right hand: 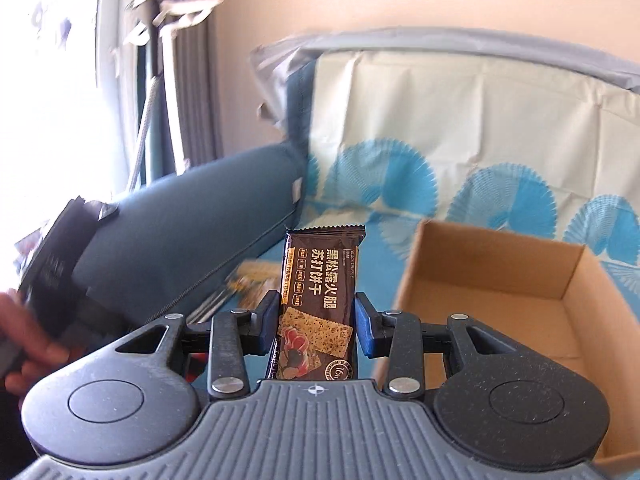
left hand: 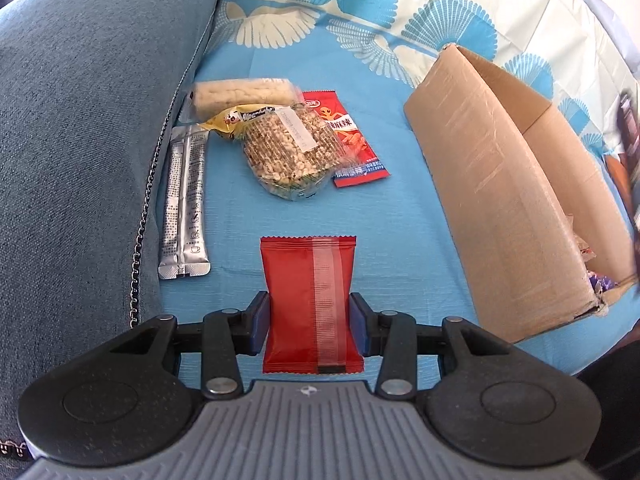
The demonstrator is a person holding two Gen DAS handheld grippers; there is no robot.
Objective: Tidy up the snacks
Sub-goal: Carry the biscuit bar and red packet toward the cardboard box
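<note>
The left gripper [left hand: 310, 322] is clamped on a red snack packet [left hand: 308, 304] at lower centre of the frame, its long axis running straight ahead between the blue pads, above the blue cloth [left hand: 400, 216]. The right gripper [right hand: 317, 322] pinches a brown cracker packet [right hand: 320, 300] the same way, end pointing up-frame, left of the cardboard box [right hand: 520, 280].

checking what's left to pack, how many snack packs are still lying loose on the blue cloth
5 on the cloth: silver stick sachets by the cushion, a pale rice bar, a yellow pack, a grain cake and a red peanut pack clustered beyond. Others may be hidden underneath.
</note>
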